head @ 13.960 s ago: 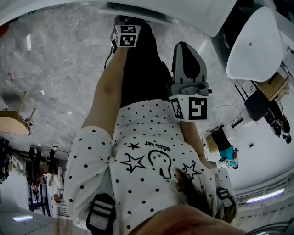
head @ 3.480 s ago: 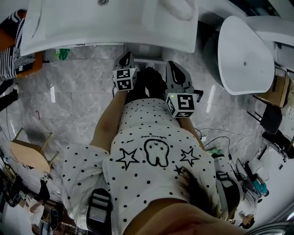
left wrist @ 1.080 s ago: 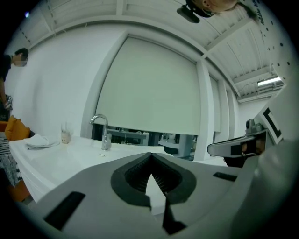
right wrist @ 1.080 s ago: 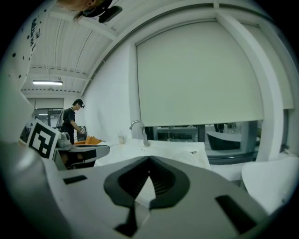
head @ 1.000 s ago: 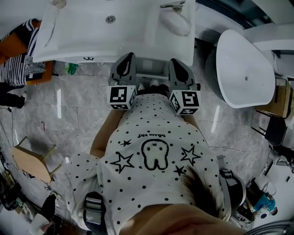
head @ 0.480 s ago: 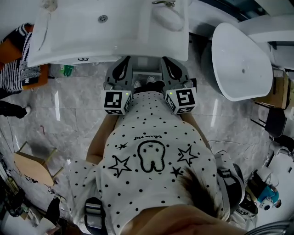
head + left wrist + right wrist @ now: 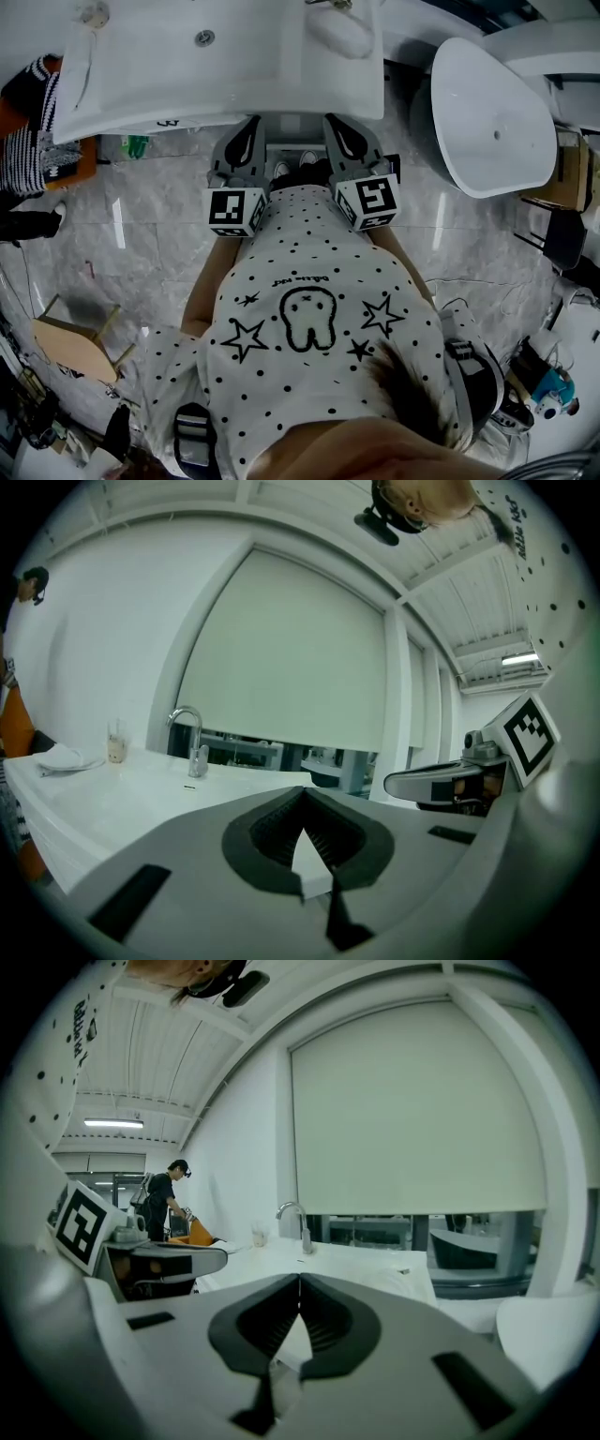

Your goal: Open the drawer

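Left gripper (image 7: 251, 125) and right gripper (image 7: 331, 125) both pressed together, empty, poised at worktop (image 7: 234, 70) edge to reach drawer, probably underneath, unseen.

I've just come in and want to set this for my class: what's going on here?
A person in a white dotted T-shirt stands at a white washbasin counter, holding a grey two-jaw gripper in each hand. The left gripper and right gripper point side by side at the counter's front edge, jaws shut and empty. Nothing is pulled open yet.
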Demonstrator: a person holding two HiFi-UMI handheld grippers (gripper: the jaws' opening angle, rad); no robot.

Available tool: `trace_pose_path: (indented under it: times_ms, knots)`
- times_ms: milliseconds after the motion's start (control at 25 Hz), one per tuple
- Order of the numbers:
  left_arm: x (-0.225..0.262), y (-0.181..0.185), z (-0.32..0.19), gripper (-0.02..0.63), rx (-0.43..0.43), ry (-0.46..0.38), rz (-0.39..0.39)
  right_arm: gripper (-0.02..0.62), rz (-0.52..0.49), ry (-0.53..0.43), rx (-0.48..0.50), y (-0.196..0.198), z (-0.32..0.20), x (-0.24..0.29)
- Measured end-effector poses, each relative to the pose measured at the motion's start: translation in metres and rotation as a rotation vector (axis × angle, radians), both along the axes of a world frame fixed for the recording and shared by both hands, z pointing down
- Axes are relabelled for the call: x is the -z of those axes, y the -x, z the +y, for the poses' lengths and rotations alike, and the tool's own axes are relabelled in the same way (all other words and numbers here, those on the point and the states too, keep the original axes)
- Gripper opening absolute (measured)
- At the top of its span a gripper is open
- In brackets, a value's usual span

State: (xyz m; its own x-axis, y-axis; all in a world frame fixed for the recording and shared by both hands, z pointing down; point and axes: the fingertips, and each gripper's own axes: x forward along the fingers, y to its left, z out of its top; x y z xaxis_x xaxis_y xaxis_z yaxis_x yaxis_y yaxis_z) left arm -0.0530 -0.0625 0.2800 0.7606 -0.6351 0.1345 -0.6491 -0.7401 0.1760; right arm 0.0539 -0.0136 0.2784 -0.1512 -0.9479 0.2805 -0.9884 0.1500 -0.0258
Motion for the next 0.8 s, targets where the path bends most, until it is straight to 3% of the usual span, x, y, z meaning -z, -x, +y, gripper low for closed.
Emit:
trace_pose_path:
  times_ms: [400,800]
  knots:
    - [0.003,-0.002,-0.012,0.003,0.005,-0.025,0.019,0.014,0.016,-0.033,0.000,-0.003,-0.012,0.006]
    - [0.003,0.001,-0.020,0.003,-0.001,-0.022,0.015,0.014,0.043,-0.008,0.009,0.005,-0.021,0.004]
